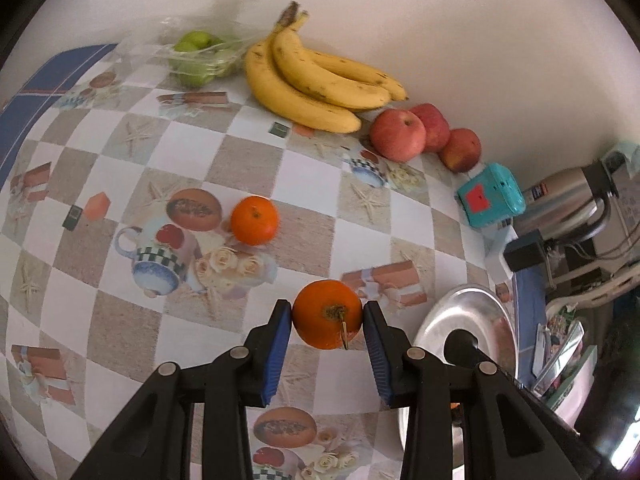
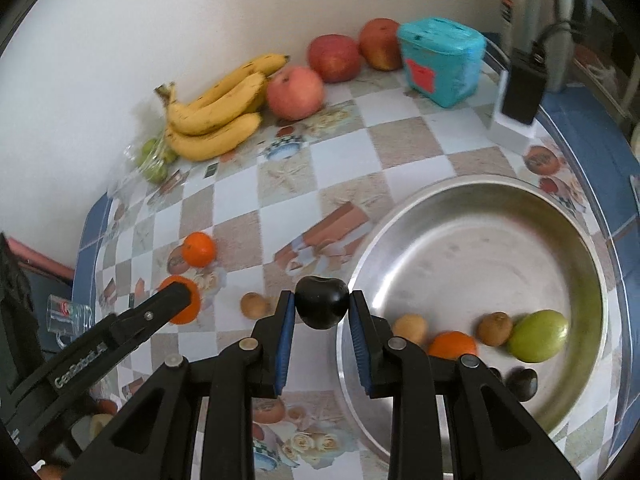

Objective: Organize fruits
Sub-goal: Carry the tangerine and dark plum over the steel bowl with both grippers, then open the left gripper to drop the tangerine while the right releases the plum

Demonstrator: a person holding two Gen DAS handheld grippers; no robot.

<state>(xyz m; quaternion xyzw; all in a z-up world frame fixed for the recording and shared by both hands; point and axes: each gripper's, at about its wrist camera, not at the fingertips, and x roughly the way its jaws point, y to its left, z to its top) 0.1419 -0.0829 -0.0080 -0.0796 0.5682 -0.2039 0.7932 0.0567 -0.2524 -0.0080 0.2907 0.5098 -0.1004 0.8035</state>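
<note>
My left gripper (image 1: 327, 314) is shut on an orange (image 1: 327, 313), held above the patterned tablecloth; the same gripper (image 2: 180, 296) shows at the left of the right wrist view. My right gripper (image 2: 322, 306) is shut on a dark plum (image 2: 321, 302), held by the left rim of the steel bowl (image 2: 472, 188). In the bowl lie a green apple (image 2: 538, 336), an orange (image 2: 452, 346), a kiwi (image 2: 495, 328), a small yellow-brown fruit (image 2: 410, 328) and a dark plum (image 2: 522, 384). A second orange (image 1: 254, 220) lies on the table.
Bananas (image 1: 316, 80), three red apples (image 1: 400, 134) and bagged green fruit (image 1: 196, 56) lie along the back wall. A teal box (image 1: 490, 194), a metal flask (image 1: 568, 196) and a black device (image 2: 522, 88) stand at the right. A kiwi (image 2: 254, 305) lies on the cloth.
</note>
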